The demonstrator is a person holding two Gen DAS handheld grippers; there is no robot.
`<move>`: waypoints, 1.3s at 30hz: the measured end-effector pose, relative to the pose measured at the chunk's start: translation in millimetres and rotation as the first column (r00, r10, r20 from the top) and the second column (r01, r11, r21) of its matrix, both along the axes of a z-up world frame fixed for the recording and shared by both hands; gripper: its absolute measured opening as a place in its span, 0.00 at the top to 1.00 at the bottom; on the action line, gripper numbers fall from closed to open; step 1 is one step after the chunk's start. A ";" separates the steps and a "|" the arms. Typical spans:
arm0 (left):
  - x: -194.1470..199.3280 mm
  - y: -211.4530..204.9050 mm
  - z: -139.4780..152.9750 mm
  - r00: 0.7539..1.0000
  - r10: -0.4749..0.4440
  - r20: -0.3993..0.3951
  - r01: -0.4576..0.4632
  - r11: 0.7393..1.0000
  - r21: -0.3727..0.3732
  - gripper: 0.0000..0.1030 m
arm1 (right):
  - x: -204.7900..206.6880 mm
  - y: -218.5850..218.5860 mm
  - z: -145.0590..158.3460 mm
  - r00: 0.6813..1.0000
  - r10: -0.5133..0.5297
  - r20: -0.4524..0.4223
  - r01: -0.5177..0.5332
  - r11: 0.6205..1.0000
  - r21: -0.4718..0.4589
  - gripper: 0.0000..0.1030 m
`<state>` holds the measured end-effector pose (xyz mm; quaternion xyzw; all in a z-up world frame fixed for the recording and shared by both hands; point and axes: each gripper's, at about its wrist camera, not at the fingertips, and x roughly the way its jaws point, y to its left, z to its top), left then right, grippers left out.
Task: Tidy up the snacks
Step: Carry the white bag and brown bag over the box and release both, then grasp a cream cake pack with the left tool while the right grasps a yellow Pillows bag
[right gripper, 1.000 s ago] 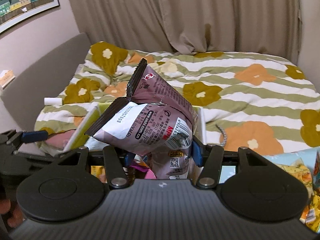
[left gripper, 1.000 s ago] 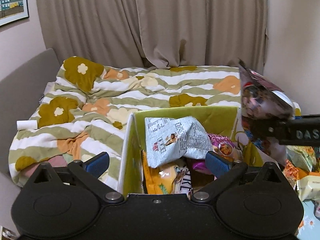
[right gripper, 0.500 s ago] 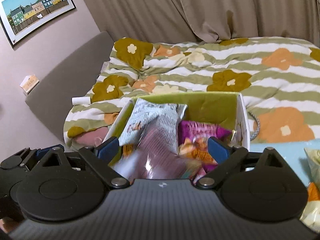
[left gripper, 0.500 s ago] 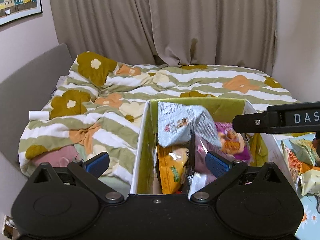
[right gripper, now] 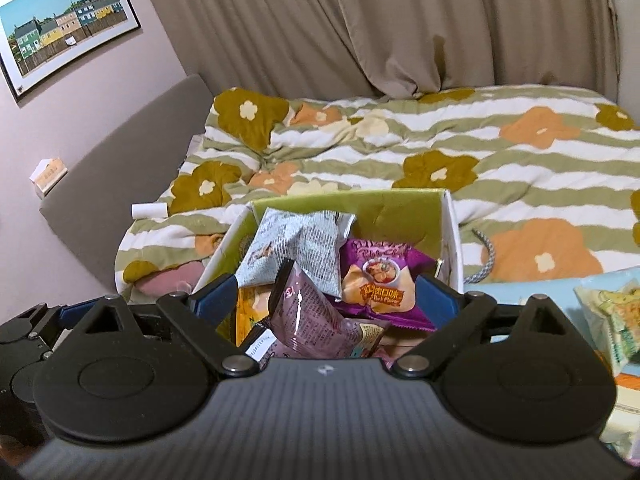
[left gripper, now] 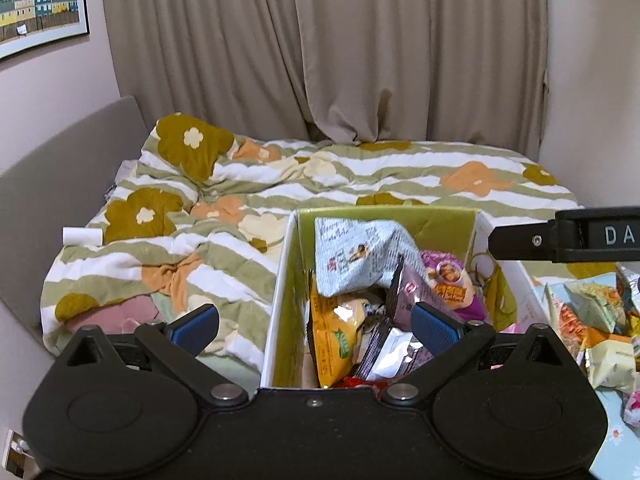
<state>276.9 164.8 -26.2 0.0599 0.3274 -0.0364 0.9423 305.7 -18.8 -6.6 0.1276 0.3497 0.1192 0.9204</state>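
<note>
A white box with a green inside (left gripper: pixel 400 220) (right gripper: pixel 400 208) stands on the bed and holds several snack bags. A mauve bag (right gripper: pixel 308 320) (left gripper: pixel 404 292) lies in it at the front, with a pale blue bag (right gripper: pixel 296 248) (left gripper: pixel 356 252), a purple bag (right gripper: pixel 376 280) and a yellow bag (left gripper: pixel 336 332) around it. My right gripper (right gripper: pixel 324 300) is open and empty just above the box's near side. My left gripper (left gripper: pixel 316 324) is open and empty over the box's left wall. The right gripper's body (left gripper: pixel 568 240) shows at the right of the left wrist view.
More snack bags (left gripper: pixel 592 312) (right gripper: pixel 616 312) lie on a light blue cloth to the right of the box. A flowered striped quilt (left gripper: pixel 280 184) covers the bed behind. A grey headboard (right gripper: pixel 120 168) runs along the left and curtains hang behind.
The right gripper opened and let go of the mauve bag, which dropped into the box. Both grippers have drawn back and risen a little.
</note>
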 end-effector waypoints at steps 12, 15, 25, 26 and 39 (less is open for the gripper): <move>-7.8 -22.9 10.4 0.990 -0.141 0.022 0.142 0.990 -0.028 0.00 | -40.8 -33.6 20.1 0.983 -0.179 0.037 0.180 0.983 -0.040 0.00; -13.8 -35.7 12.4 0.984 -0.177 0.032 0.178 0.983 -0.036 0.00 | -54.0 -51.4 22.7 0.976 -0.217 0.032 0.218 0.974 -0.057 0.00; -38.2 -102.4 16.7 0.964 -0.259 0.053 0.261 0.965 -0.034 0.00 | -102.0 -137.3 27.0 0.944 -0.327 0.051 0.331 0.936 -0.122 0.00; -42.1 -112.2 16.4 0.964 -0.259 0.054 0.261 0.965 -0.037 0.00 | -106.4 -149.5 25.1 0.941 -0.335 0.046 0.338 0.933 -0.122 0.00; -66.9 -246.0 -13.3 0.944 -0.329 -0.033 0.325 0.941 -0.090 0.00 | -126.4 -278.2 -10.3 0.949 -0.313 -0.049 0.304 0.944 -0.131 0.00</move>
